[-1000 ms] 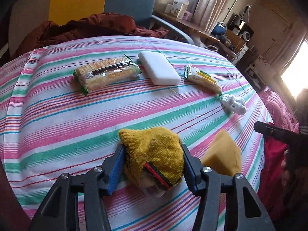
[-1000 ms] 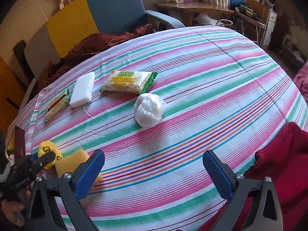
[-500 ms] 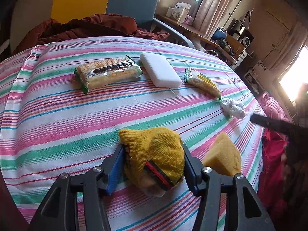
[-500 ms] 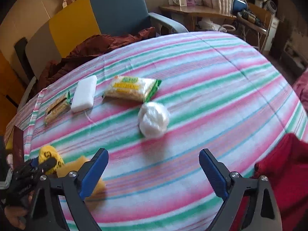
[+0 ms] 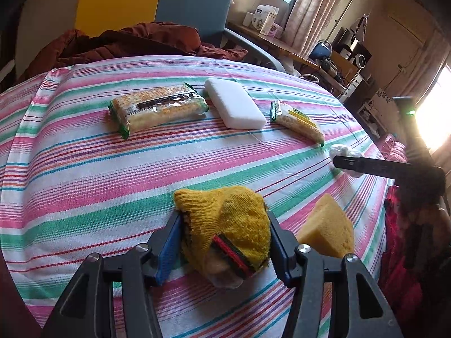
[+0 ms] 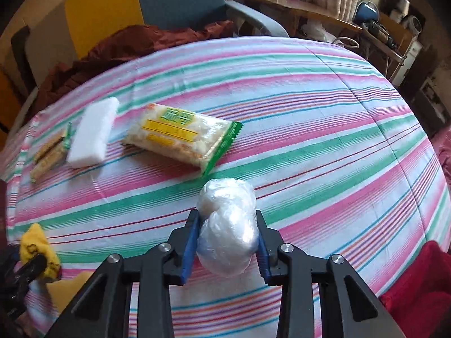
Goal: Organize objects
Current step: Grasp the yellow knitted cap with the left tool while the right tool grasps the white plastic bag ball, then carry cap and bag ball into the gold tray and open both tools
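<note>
So on my end both claws are loaded: the left gripper (image 5: 225, 242) is pinching a bunched-up mustard-yellow knit sock with a red and green band (image 5: 228, 225), held just over the near edge of the striped pink, green and white tablecloth (image 5: 84, 169), and the right gripper (image 6: 227, 239) is clamped on a crumpled ball of clear plastic wrap (image 6: 227, 222). Just right of the sock sits a yellow foam sponge wedge (image 5: 327, 233). Further back there's a row: a long cracker packet with green ends (image 5: 157, 108), a white rectangular foam block (image 5: 234, 102) and a smaller green-and-yellow snack pack (image 5: 298, 124). My worry is the plastic ball. It's squishy and slick, so it could pop out of the jaws mid-carry, and the sock's loose end could snag the sponge.
</note>
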